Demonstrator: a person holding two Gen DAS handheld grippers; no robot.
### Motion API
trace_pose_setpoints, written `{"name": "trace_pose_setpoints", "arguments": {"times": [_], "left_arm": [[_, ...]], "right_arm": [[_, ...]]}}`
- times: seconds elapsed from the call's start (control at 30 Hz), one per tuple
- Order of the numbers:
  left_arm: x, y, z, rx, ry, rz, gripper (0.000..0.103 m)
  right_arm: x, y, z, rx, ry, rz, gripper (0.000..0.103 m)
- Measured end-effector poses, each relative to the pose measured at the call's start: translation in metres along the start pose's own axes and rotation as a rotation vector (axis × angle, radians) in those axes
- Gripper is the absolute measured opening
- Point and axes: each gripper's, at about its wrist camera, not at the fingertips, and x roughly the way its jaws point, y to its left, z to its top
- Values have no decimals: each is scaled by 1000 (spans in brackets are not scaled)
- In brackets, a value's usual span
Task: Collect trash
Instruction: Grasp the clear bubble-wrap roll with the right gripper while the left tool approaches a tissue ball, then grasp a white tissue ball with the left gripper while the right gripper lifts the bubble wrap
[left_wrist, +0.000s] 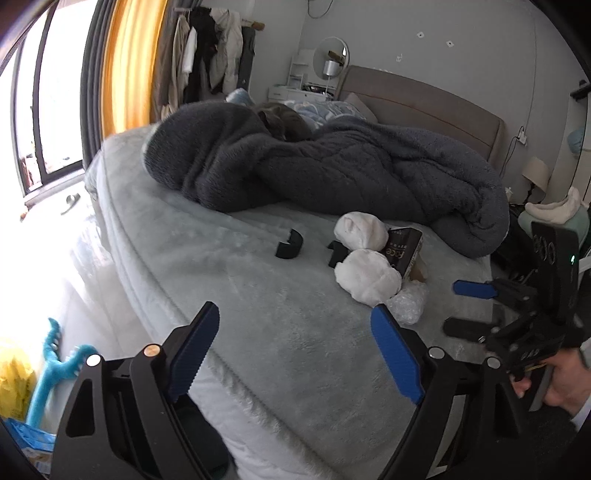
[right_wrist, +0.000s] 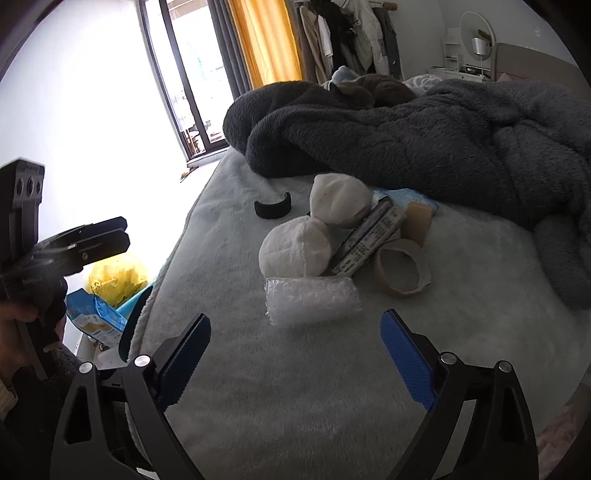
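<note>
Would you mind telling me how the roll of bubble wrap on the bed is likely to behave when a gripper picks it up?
The bubble wrap roll looks airy and thin, so it is probably very light. Its soft film would likely squash between the fingers rather than resist. Lying on its side on the plush bed cover, it might roll if nudged, though the fuzzy fabric should slow it.

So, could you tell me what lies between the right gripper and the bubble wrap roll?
Only bare pale fleece bedcover separates the right gripper from the bubble wrap roll, clearest in the right wrist view.
</note>
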Motion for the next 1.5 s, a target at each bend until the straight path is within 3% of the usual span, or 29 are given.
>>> {"name": "trace_pose_setpoints", "arguments": {"times": [0.33, 0.57, 0.73, 1.03, 1.23, 1.5], "left_arm": [[44, -7, 13, -79, 62, -84, 77], [73, -22, 16, -108, 126, -147, 73], [93, -21, 13, -193, 184, -204, 68], [109, -27, 13, -246, 219, -249, 59], [126, -32, 13, -272, 253, -253, 43], [113, -28, 20, -252, 194, -216, 24]], "right_arm": [[35, -5, 2, -24, 39, -13, 86], [42, -13, 4, -11, 43, -3, 80], [50, -14, 5, -17, 50, 8, 69], [43, -12, 5, -57, 49, 14, 66], [35, -17, 6, -52, 33, 13, 66], [31, -15, 8, -32, 25, 33, 66]]}}
